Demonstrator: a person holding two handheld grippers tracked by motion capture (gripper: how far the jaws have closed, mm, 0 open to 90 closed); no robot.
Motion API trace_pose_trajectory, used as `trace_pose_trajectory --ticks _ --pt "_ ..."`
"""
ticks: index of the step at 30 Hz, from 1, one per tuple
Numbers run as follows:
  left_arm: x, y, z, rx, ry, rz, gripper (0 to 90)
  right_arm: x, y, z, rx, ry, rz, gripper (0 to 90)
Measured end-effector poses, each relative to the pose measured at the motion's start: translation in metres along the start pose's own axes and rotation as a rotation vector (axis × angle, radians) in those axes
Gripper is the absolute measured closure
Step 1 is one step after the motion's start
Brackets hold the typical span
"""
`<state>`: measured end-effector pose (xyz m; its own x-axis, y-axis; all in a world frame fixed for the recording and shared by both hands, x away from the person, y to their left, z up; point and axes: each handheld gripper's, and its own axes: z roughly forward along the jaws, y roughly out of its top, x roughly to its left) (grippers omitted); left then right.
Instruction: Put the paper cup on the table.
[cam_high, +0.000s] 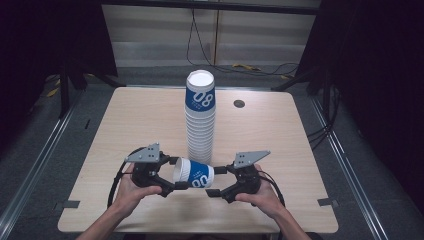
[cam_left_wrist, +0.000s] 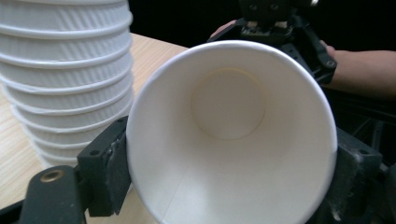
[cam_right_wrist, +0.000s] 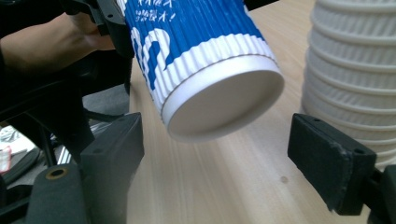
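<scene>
In the right gripper view, the cup (cam_right_wrist: 205, 60) base clears parted right claw (cam_right_wrist: 233, 154) jaws.

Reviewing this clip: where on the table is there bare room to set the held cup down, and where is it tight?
Bare wood lies left of the cup stack out to the table edge, and right of it around the small dark grommet. It is crowded at the front middle, where the left gripper holds the cup at its rim and the right gripper stands open by its base.
</scene>
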<state>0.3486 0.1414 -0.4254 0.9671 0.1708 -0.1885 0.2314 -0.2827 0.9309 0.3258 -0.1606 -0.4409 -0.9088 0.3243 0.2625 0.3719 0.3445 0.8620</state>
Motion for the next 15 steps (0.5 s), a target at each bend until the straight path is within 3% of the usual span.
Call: trace_pose_trajectory --ticks 7,8,9,15 --pt "0.002 -0.001 -0.009 0.02 0.04 -0.019 17.5 -0.001 0.002 -0.007 -0.019 -0.044 0.007 17.4" --pt "0.002 -0.001 -0.011 0.03 0.051 -0.012 17.5 -0.001 0.003 -0.01 -0.013 -0.079 -0.002 17.4" --pt "0.001 0.0 -0.015 0.048 0.072 0.001 17.5 -0.001 0.003 -0.011 -0.015 -0.084 -0.004 17.7" --pt "0.003 0.0 -0.024 0.072 0.085 -0.002 17.5 -0.002 0.0 -0.017 -0.019 -0.127 -0.006 18.2"
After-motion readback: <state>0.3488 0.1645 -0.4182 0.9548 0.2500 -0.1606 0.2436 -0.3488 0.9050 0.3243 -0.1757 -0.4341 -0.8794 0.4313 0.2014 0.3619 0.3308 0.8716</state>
